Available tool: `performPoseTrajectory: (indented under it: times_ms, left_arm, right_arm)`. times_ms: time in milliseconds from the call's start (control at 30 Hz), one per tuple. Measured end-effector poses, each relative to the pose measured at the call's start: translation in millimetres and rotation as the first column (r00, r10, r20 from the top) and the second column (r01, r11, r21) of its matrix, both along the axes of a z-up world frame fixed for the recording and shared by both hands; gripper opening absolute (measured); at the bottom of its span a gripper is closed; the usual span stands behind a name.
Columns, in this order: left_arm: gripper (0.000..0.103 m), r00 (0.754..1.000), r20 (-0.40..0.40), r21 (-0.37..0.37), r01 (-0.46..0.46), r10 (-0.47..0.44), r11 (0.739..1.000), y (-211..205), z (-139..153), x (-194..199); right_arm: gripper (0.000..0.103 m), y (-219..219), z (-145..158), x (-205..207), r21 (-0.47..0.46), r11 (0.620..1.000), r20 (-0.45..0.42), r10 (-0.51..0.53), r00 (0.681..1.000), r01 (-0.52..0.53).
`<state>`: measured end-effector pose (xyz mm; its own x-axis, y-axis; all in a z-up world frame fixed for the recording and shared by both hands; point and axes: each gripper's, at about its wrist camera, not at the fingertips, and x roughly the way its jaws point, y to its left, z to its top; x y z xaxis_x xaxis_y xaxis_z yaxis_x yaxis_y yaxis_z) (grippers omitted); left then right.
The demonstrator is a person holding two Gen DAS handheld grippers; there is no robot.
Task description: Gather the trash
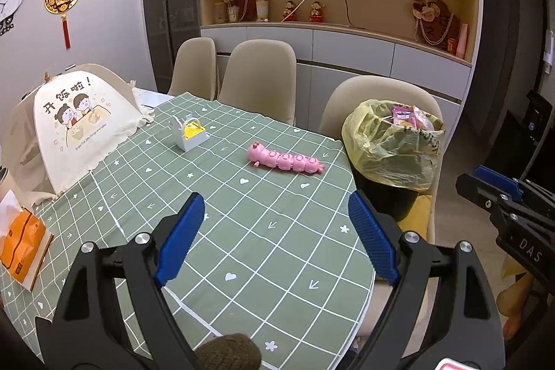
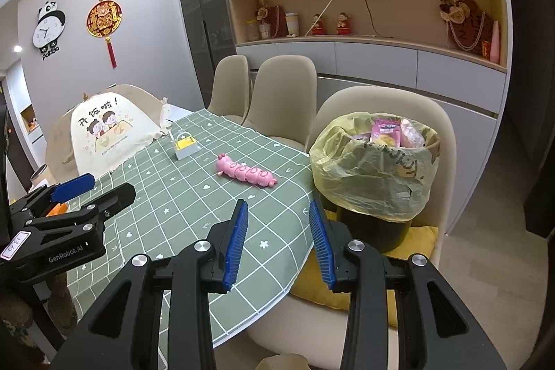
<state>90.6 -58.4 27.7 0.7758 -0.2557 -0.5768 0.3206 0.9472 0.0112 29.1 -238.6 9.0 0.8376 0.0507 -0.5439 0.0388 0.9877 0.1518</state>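
Left wrist view: the left gripper (image 1: 274, 221) hangs with its jaws wide and empty over the green checked counter (image 1: 222, 231); snack wrappers (image 1: 411, 117) sit in the yellow-lined black bin (image 1: 392, 148) on a beige chair — beyond the counter's edge.

Right wrist view: the right gripper (image 2: 279, 224) has jaws parted, holding nothing — the bin (image 2: 374, 175) is just ahead.

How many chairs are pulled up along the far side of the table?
3: the nearest chair holds the trash bin, the middle chair sits beyond it, and the farthest chair beside that. Others may be hidden.
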Motion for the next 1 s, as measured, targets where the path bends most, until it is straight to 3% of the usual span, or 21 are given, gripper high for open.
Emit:
performPoseTrajectory:
  times_ms: [1000]
  left_arm:
    - [0.081,1.0,0.02,-0.013,0.016,-0.016,1.0,-3.7,6.4,-4.6]
  right_arm:
    - [0.035,-7.6,6.4,-3.3,-0.008,0.999,0.023,-0.031,0.999,0.031]
